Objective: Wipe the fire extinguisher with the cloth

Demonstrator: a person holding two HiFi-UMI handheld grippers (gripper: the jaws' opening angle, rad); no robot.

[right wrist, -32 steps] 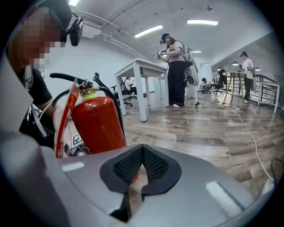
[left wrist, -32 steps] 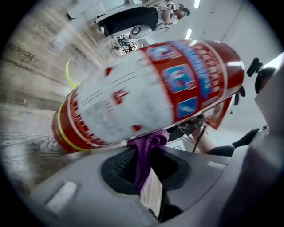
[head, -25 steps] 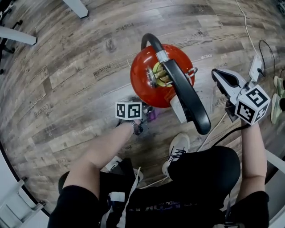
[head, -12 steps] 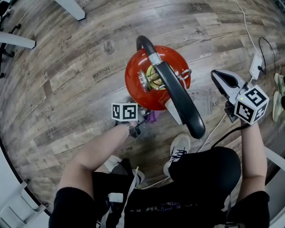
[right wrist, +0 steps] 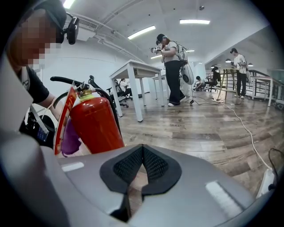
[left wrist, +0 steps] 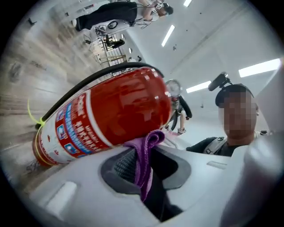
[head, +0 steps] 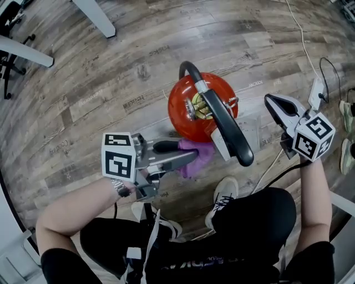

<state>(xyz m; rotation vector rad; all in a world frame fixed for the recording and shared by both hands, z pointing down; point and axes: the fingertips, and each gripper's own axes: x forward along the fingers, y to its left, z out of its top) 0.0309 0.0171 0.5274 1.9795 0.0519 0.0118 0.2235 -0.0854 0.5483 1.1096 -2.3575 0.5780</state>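
Now my left tongs point(head: 187, 161) clamp the soft, limp cloth point(head: 199, 152) just beside the likely heavy, slick fire extinguisher point(head: 186, 113) mid-frame; my right tongs point(head: 270, 101), closed and empty, could steady its handle point(head: 227, 127).

A wood-plank floor point(head: 100, 83) runs under everything, with a white sneaker point(head: 224, 194) planted on it. A thin white cable point(head: 302, 33) trails toward what looks like a small charger point(head: 316, 91), and a white table leg point(head: 97, 16) shows at the far edge. Further back stands a white table point(right wrist: 133, 71); a person point(right wrist: 172, 66) with arms raised stands beside a pedestal fan point(right wrist: 188, 75), another person point(right wrist: 239, 71) stands farther off, and strip lights point(right wrist: 195, 21) glow overhead.
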